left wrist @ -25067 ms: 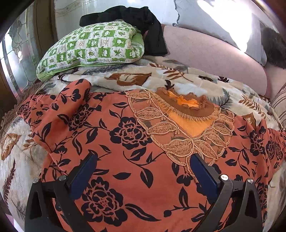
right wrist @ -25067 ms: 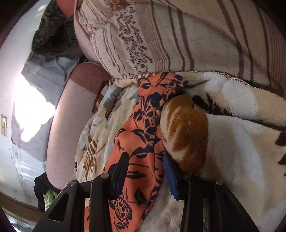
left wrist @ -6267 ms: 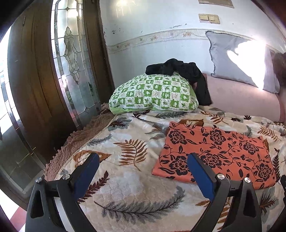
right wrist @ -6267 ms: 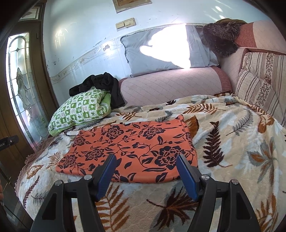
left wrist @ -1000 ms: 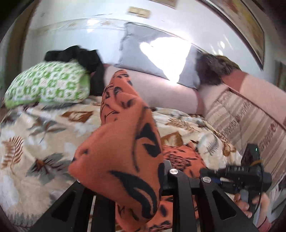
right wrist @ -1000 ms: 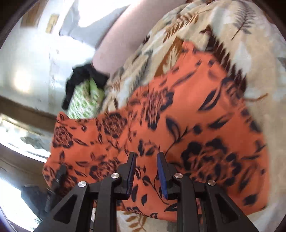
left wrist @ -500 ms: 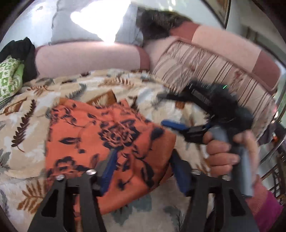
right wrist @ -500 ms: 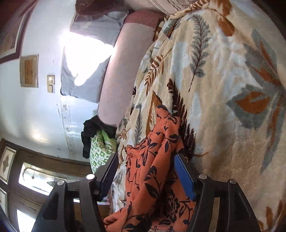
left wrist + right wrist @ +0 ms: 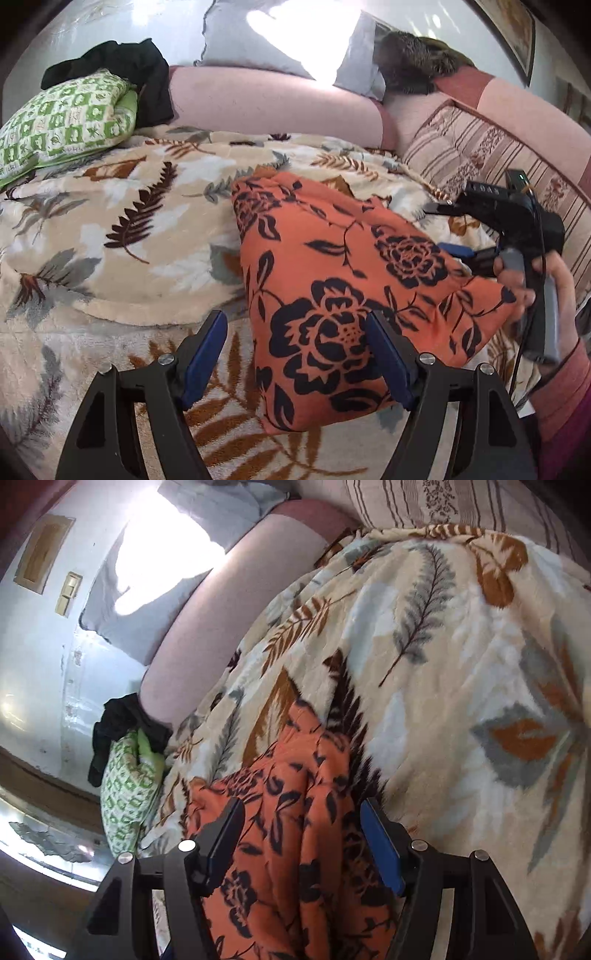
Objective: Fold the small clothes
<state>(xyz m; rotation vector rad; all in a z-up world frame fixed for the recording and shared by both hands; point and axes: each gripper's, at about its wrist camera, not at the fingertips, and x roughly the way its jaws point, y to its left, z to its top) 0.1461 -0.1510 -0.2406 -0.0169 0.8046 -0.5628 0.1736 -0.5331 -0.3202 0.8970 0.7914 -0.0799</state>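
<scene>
An orange garment with black flowers (image 9: 343,295) lies folded into a compact bundle on the leaf-patterned blanket (image 9: 122,221). My left gripper (image 9: 297,354) is open, its blue pads on either side of the bundle's near corner, holding nothing. My right gripper (image 9: 303,845) is open too, its pads straddling the garment (image 9: 291,834) without closing on it. In the left wrist view the right gripper (image 9: 458,236) appears at the garment's right edge, held in a hand.
A green checked pillow (image 9: 62,122) with a black cloth (image 9: 129,70) on it sits at the far left. Pink bolsters (image 9: 273,103) and a grey pillow (image 9: 280,40) line the back. A striped cushion (image 9: 480,155) is at the right.
One second ago both grippers were shut on the garment and carrying it over. Both jaws have since opened and the garment now lies folded over on the blanket.
</scene>
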